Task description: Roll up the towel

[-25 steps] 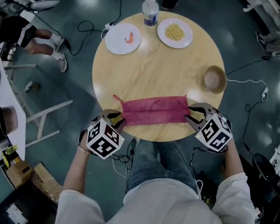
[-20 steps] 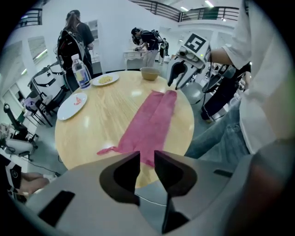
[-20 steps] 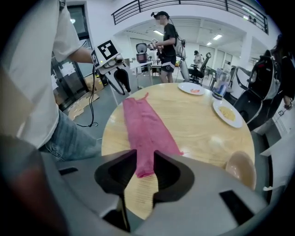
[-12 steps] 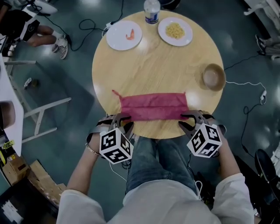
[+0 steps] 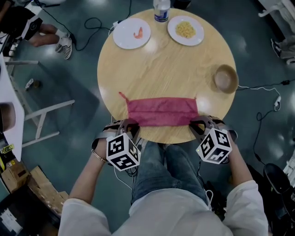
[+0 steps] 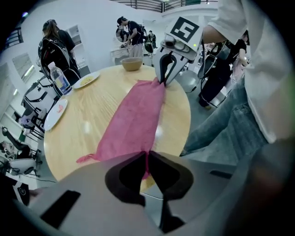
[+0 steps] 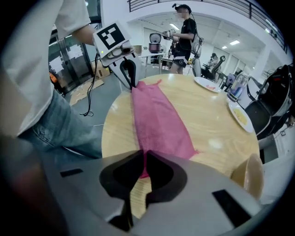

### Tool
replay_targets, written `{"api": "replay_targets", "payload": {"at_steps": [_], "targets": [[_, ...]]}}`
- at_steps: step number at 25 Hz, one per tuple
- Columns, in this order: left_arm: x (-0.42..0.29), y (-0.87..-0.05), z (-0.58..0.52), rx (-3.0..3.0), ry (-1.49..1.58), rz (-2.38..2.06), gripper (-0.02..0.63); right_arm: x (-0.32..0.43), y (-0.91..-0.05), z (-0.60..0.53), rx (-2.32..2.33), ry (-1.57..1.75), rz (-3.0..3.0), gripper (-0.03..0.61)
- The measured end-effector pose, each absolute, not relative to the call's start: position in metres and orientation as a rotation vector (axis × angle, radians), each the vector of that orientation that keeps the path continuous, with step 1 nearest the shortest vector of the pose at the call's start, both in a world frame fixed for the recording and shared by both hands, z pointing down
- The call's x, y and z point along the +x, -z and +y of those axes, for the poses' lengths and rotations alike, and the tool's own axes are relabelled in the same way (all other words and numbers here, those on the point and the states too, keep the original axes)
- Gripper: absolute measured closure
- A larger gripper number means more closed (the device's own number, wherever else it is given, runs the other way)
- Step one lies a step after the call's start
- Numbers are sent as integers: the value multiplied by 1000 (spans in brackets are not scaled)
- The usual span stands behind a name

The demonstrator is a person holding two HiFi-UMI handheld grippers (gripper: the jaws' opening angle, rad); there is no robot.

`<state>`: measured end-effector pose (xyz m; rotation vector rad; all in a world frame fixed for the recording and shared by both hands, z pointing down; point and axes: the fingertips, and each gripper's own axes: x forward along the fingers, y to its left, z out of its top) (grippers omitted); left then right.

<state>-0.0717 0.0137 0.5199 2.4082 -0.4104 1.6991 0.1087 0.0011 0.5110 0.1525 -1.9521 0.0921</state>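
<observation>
A red towel (image 5: 161,111) lies folded into a long strip across the near part of the round wooden table (image 5: 166,64). My left gripper (image 5: 130,125) sits at the strip's near left corner, my right gripper (image 5: 196,124) at its near right corner. In the left gripper view the jaws are closing, and the fingertips (image 6: 147,156) pinch the towel (image 6: 133,120) edge. In the right gripper view the jaws are also closing, with the towel (image 7: 159,122) corner nipped between the tips (image 7: 143,156). Each gripper view shows the other gripper at the strip's far end.
At the table's far side stand a plate with a shrimp (image 5: 132,33), a plate of pasta (image 5: 185,30) and a water bottle (image 5: 161,10). A wooden bowl (image 5: 226,79) sits at the right edge. Cables cross the floor; the person's legs are under the near edge.
Both grippers moved inward to the towel's near corners, rolled a little, and their jaws closed onto the cloth. The towel itself has hardly shifted.
</observation>
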Motion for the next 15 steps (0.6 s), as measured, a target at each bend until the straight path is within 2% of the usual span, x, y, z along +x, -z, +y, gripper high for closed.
{"api": "replay_targets", "payload": {"at_steps": [6, 15], "targets": [[-73, -505, 36, 2336, -1649, -291, 584, 111, -493, 16, 112, -259, -1992, 555], [-80, -498, -9, 2202, -1524, -315, 583, 107, -488, -31, 148, -350, -1994, 554]]}}
